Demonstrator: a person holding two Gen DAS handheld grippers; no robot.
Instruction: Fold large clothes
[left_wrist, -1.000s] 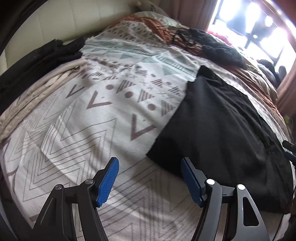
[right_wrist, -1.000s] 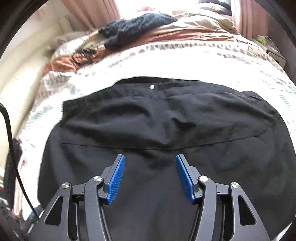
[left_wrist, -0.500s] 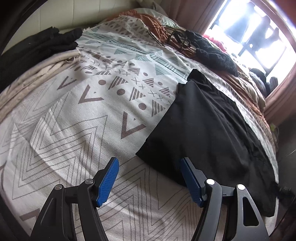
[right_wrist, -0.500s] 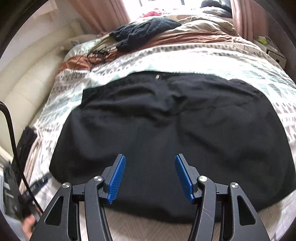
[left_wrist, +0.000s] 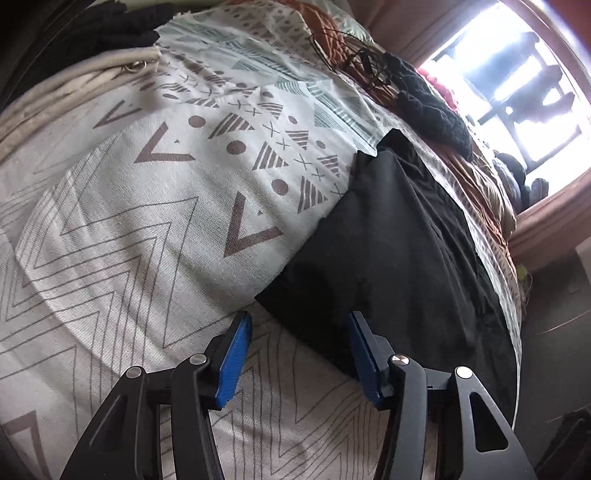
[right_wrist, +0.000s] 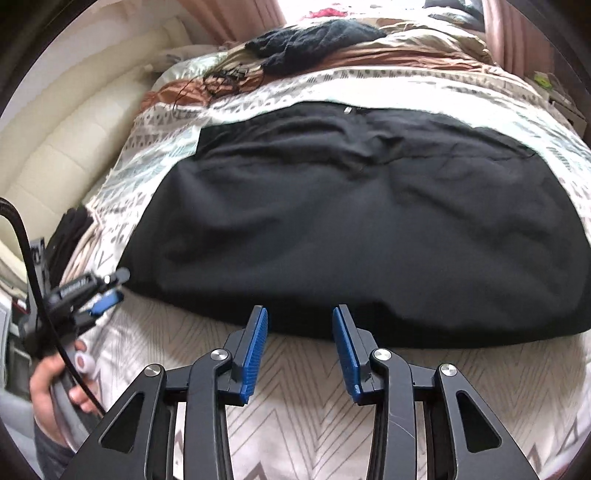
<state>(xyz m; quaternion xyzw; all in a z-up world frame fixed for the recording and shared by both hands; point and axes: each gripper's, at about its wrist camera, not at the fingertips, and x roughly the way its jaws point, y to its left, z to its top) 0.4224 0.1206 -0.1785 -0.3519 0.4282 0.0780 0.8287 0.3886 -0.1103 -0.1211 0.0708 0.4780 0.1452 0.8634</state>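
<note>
A large black garment (left_wrist: 388, 258) lies spread flat on the patterned bedspread (left_wrist: 147, 221). In the left wrist view its near left corner sits between the blue pads of my left gripper (left_wrist: 300, 321). The jaws are closing, and the pads stand clear of the cloth. In the right wrist view the black garment (right_wrist: 351, 221) fills the middle, and its near hem runs just past the tips of my right gripper (right_wrist: 299, 314). Those jaws are closing too, with nothing pressed between them. My left gripper (right_wrist: 116, 286) shows at the garment's left corner, held by a hand (right_wrist: 48, 376).
A dark knitted garment (right_wrist: 314, 37) and tangled cables (right_wrist: 221, 79) lie at the far end of the bed. Folded black and beige clothes (left_wrist: 74, 74) are stacked at the left. A cream padded headboard (right_wrist: 74, 147) runs along that side. A bright window (left_wrist: 517, 74) is beyond.
My right gripper has drawn back from over the garment to its near hem, and its jaws have narrowed. My left gripper has rolled; the garment's corner now sits between its narrower jaws.
</note>
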